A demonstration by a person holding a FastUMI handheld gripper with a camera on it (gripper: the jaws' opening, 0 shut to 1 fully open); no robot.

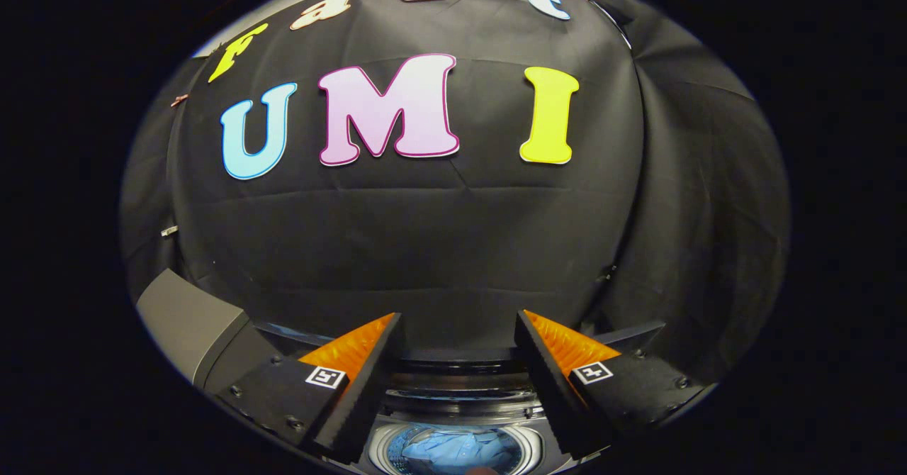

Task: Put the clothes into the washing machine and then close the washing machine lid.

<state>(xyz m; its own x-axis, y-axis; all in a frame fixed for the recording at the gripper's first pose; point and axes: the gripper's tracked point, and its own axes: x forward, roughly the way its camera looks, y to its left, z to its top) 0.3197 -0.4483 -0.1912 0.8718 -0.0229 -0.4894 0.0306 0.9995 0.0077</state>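
Observation:
My gripper [457,337] hangs above the washing machine, its fingers spread wide and nothing between them. Below and between the fingers lies the machine's round drum opening [386,441], with light blue clothes [453,450] lying inside it. The machine's dark top rim [453,383] runs just beyond the opening. The grey lid [188,322] stands raised at the left, beside the left finger.
The booth's black cloth wall [439,248] rises close behind the machine and folds around to the right [708,213]. The raised lid is the nearest obstacle on the left.

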